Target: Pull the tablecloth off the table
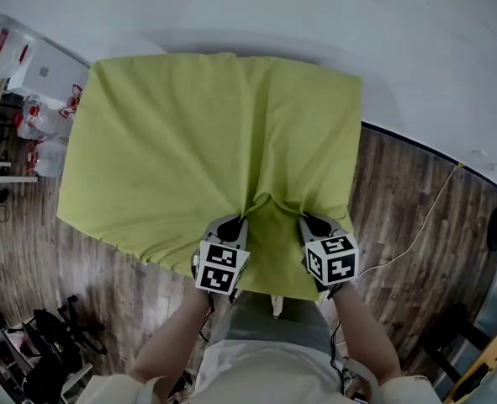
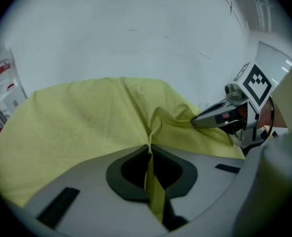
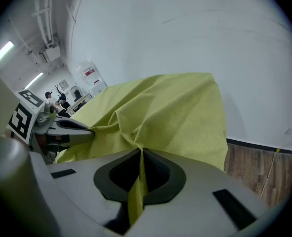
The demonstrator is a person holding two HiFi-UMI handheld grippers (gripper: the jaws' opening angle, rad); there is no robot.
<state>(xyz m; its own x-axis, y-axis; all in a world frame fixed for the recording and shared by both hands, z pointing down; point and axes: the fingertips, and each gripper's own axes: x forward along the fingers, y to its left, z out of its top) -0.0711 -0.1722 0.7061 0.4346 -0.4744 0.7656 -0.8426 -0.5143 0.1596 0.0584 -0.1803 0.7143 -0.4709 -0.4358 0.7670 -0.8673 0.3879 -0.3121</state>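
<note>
In the head view, the yellow-green tablecloth (image 1: 206,150) is spread over the table and hides its top, hanging down past the edges on all sides. The table stands against a white wall (image 1: 332,15) on a wooden floor (image 1: 399,192). At the near edge the person holds both grippers side by side. The left gripper (image 1: 236,222) and the right gripper (image 1: 309,222) each bite into the cloth just in from its near edge. Between them the fabric is gathered into a raised fold, and creases fan out from the two pinch points across the cloth. A thin cable (image 1: 425,217) lies on the floor to the right.

In the left gripper view, the jaws are clenched together on a thin pleat of the tablecloth (image 2: 86,127). The pleat runs down between the dark pads (image 2: 123,174) and out below them. The tip of the right gripper (image 2: 195,122) shows at the right, pressed into the same bunched fabric.

In the right gripper view, the jaws are likewise closed tight on a narrow fold of cloth (image 3: 175,112), with a strip trailing down between the pads (image 3: 163,179). The left gripper (image 3: 89,132) shows at the left, its tip in the gathered fabric.
</note>
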